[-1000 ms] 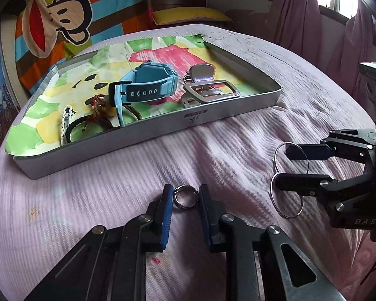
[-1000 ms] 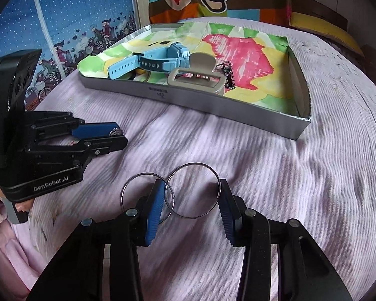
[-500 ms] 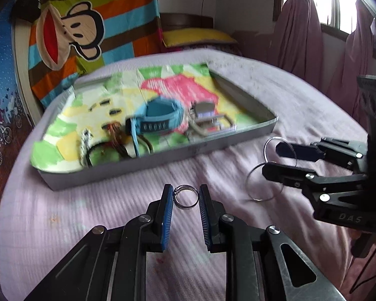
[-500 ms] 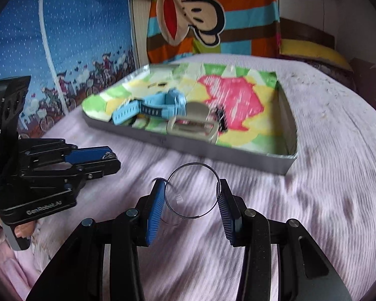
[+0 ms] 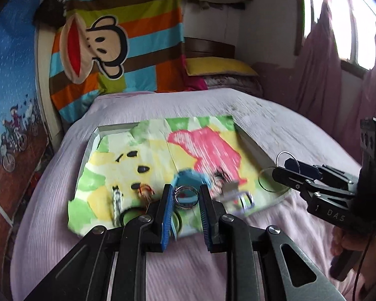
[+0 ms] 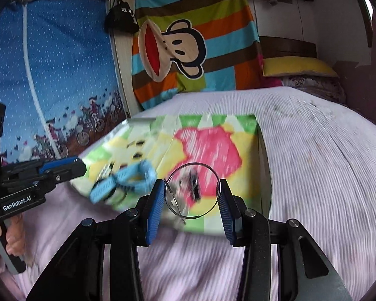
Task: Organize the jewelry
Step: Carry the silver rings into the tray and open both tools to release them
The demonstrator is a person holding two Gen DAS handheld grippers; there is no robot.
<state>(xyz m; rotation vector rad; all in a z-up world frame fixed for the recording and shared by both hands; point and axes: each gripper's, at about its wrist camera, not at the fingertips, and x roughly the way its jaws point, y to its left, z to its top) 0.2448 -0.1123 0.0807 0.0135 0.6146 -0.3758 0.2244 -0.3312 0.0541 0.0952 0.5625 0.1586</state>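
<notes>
Gripping a small ring (image 5: pixel 186 197), the left claw (image 5: pixel 184 202) should release low over the tray (image 5: pixel 253 145); the right claw (image 6: pixel 191 195) clamps two hoops (image 6: pixel 193 190), likewise.

— What is everything resting on?

— A bed (image 5: pixel 163 105) with a pale lilac ribbed cover (image 6: pixel 325 163).

— And what lies straight on it?

— A shallow grey tray (image 5: pixel 250 141), lined with paper printed in green, yellow and pink. It sits in the middle of the cover.

— Anything else on the bed?

— At the far end, by the wall, a yellow pillow (image 5: pixel 218 66) on top of a darker, fuzzy one (image 6: pixel 310 84).
</notes>
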